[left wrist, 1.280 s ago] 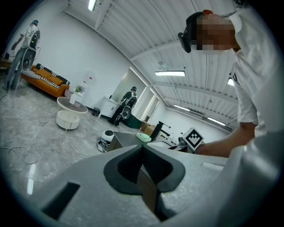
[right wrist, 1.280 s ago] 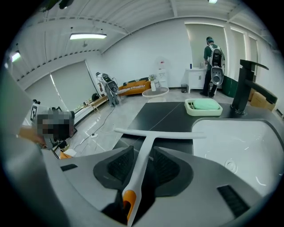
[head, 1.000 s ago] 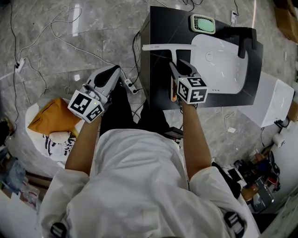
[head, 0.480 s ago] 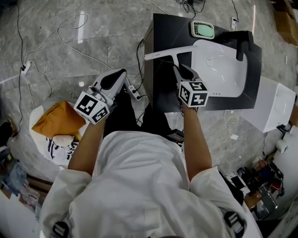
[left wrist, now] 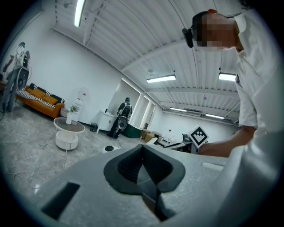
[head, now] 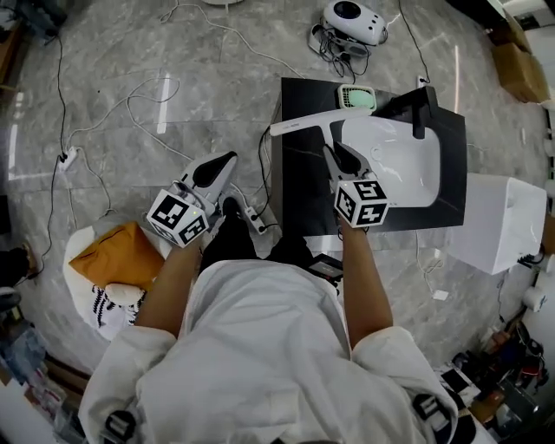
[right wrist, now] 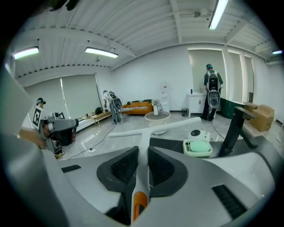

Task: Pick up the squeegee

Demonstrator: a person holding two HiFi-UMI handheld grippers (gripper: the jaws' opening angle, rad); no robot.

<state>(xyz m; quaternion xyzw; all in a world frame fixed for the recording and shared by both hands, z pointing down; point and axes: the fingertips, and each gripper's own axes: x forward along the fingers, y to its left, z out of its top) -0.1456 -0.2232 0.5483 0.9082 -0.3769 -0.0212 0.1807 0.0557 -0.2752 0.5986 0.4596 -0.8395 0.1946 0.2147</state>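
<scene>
- Right gripper [head: 333, 150]: clenched on the white handle of the squeegee [head: 308, 122], pads pressing both sides, orange handle end behind the jaws, blade crosswise ahead of them.
- Right of that gripper: white sink basin [head: 395, 169], sunk in the black counter [head: 299, 191]; black faucet [head: 416, 108] at its far rim.
- Ahead and right of the blade: soap dish [right wrist: 198, 154] with a green soap [right wrist: 200, 146] lying in it, nearest thing to the blade yet apart from it.
- Left gripper [head: 227, 161]: left of the counter, over the floor, jaws pressed together, empty.
- Under the left gripper: power strip [head: 254, 219] and loose cables on the marble floor; orange bag [head: 117, 256] further left.
- Beyond the counter: white round device [head: 354, 19] on the floor.
- Right of the counter: white box [head: 499, 221].
</scene>
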